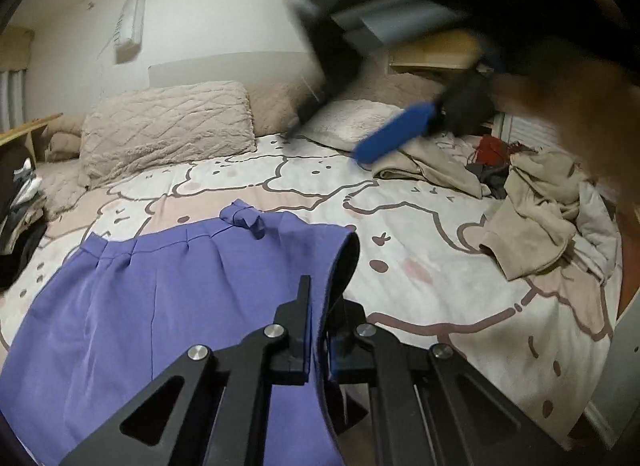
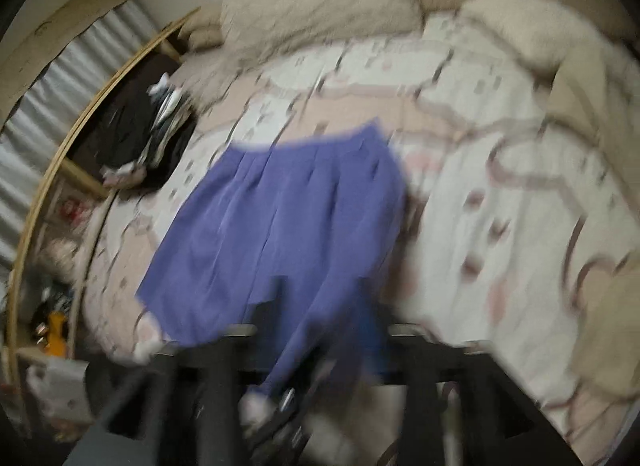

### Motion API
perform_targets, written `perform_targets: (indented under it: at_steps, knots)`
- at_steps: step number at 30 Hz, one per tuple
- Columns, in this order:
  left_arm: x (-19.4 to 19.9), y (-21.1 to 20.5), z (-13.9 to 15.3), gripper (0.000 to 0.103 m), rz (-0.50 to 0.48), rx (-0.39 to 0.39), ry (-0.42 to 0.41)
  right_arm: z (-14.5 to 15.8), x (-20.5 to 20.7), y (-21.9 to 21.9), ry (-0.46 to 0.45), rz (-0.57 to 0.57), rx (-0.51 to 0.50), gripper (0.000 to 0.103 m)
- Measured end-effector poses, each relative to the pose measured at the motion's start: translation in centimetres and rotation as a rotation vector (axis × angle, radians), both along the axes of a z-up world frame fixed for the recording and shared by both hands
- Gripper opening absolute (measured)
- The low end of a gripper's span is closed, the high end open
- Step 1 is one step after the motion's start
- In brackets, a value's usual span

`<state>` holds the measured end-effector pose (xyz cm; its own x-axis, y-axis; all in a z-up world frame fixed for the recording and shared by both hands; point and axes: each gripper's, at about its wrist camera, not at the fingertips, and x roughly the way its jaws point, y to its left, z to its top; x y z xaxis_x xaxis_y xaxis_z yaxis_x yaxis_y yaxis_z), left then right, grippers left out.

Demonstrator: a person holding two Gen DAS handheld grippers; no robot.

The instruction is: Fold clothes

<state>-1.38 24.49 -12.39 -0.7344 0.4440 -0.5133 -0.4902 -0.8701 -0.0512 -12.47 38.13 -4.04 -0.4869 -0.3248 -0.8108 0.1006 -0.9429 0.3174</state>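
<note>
1. Purple shorts point(image 1: 132, 306) are lying spread on the patterned bedspread point(image 1: 420, 225), waistband toward the pillows point(image 1: 168, 125).
2. Left gripper point(image 1: 318, 322) is pinching the near right edge of the shorts, fingers closed on the fabric.
3. Right gripper point(image 1: 344, 125), blurred, is hanging above the bed with fingers apart, holding nothing.
4. A heap of beige clothes point(image 1: 536, 205) is sitting well to the right.

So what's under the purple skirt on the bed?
The purple skirt lies on the patterned bedspread, which shows all around it. Whatever lies directly beneath the skirt is covered.
</note>
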Motion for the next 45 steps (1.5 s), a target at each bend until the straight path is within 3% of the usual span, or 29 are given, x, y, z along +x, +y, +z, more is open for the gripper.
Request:
perform_targets:
  at_steps: [3,5,10,11,17,19,20,23,30,34,40,45]
  knots:
    - [-0.4,-0.6,0.1,0.007,0.011,0.049,-0.043,0.6,-4.5,0.7,0.053,-0.016,0.09,0.085]
    - [-0.7,-1.1,0.1,0.007,0.014,0.085,-0.075,-0.8,-8.4,1.3,-0.008,0.005,0.079,0.085]
    - [-2.0,-3.1,0.1,0.007,0.02,0.181,-0.191,-7.3,-15.8,3.1,-0.193,0.006,-0.086,0.078]
    - [-2.1,-3.4,0.1,0.007,0.021,0.191,-0.2,-8.8,-16.7,3.1,-0.222,-0.002,-0.088,0.073]
    - [-2.1,-4.5,1.3,0.007,0.021,0.208,-0.197,-14.5,-18.6,1.1,-0.323,0.032,-0.055,0.072]
    - [-2.2,-5.0,1.5,0.007,0.03,0.218,-0.21,-15.3,-18.9,1.0,-0.325,0.022,-0.043,0.058]
    - [-2.2,-5.4,1.6,0.007,0.035,0.225,-0.217,-15.3,-18.9,0.9,-0.321,0.026,-0.055,0.032]
    - [-2.1,-6.7,1.9,0.007,0.062,0.247,-0.23,-13.9,-18.4,0.1,-0.274,0.023,-0.052,0.021]
    - [-0.9,-12.7,4.4,0.007,0.163,0.257,-0.2,-5.9,-17.7,-5.0,-0.145,0.021,0.013,0.018]
    - [-0.7,-18.4,5.6,0.007,0.279,0.276,-0.207,-3.4,-17.8,-11.2,-0.102,0.053,0.046,0.017]
    - [-0.8,-26.6,4.5,0.007,0.451,0.273,-0.269,-5.1,-19.7,-21.4,-0.131,0.078,0.08,0.013]
    - [-1.1,-31.6,1.7,0.007,0.522,0.309,-0.355,-7.9,-20.6,-27.8,-0.17,0.114,0.149,0.008]
